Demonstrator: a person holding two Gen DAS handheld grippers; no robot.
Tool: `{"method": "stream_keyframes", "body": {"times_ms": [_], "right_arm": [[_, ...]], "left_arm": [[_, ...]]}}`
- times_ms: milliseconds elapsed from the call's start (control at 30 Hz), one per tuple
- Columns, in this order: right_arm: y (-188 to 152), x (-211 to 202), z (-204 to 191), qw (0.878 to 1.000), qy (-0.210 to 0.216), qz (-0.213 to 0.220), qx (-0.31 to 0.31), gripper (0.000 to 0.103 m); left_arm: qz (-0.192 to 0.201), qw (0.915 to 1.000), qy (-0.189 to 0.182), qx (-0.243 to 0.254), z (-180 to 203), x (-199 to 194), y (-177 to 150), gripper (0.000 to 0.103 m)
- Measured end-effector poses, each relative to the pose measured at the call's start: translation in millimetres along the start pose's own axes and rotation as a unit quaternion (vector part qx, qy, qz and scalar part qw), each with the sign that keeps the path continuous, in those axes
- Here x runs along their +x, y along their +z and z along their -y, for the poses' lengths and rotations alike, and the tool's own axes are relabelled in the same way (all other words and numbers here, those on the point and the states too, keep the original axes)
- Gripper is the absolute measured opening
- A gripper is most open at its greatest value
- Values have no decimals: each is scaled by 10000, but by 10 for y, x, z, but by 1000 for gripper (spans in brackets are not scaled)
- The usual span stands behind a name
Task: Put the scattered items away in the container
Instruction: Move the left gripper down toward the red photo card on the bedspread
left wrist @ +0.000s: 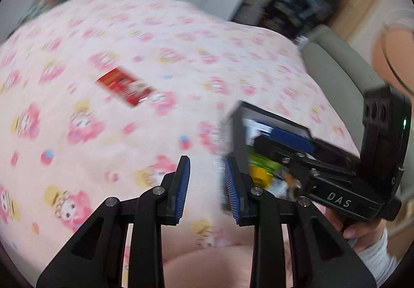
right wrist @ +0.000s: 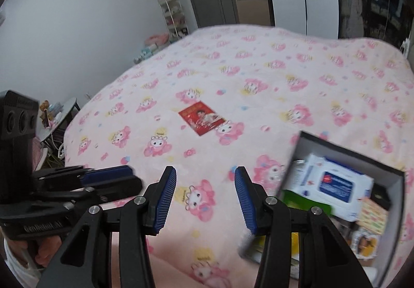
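A red packet (right wrist: pixel 201 119) lies flat on the pink cartoon-print bedspread (right wrist: pixel 258 75); in the blurred left wrist view it (left wrist: pixel 123 86) is ahead and to the left. A dark box (right wrist: pixel 393 184) with pale inner walls sits at the right, holding a white wipes pack (right wrist: pixel 333 184), a green pack and other small items. My right gripper (right wrist: pixel 205 193) is open and empty over the bedspread just left of the box. My left gripper (left wrist: pixel 207 185) is open and empty beside the box (left wrist: pixel 234 130). Each gripper shows in the other's view.
The bed fills both views. A small round side table (right wrist: pixel 62 112) and a white shelf rack (right wrist: pixel 173 19) stand by the wall on the left. A grey door and white wardrobe stand behind the bed. A grey headboard or cushion (left wrist: pixel 333 73) is at the right.
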State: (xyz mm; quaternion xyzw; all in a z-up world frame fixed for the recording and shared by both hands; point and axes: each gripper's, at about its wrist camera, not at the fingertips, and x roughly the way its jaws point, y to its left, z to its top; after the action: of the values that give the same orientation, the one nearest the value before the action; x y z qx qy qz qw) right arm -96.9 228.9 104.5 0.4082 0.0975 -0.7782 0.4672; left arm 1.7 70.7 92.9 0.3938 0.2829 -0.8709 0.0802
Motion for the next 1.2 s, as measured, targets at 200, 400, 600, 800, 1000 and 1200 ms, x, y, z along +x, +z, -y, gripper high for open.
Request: {"method": "stream_keyframes", "body": {"times_ms": [200,400,600,800,1000,1200], "right_arm": [[178,808,111,9975,-7,-576,411,43],[384,1424,200,9954,-196,-819,453,43],[567,1915,304,9928,-327,-1029,518,43],[656,2218,380,9910,-365,-1121,636,43],[667,2395,394,9896,-485,-1226,576,43],[652,2529,401,9869,-691,-1321,624,43]], "left_arm": [[-87,9970,126,-760,-704,401,110,26],[-148,9958,199,-881,-1040,728,286,26],[-149,9953,300,-914,-1250,1009,559,26],[-258,9941,307,-1013,-1372,1277,682,27],[-355,9932,220,-1091,-1467,1519,794,29],[-283,9864,-37,-1616,-1650,1835,780,37]]}}
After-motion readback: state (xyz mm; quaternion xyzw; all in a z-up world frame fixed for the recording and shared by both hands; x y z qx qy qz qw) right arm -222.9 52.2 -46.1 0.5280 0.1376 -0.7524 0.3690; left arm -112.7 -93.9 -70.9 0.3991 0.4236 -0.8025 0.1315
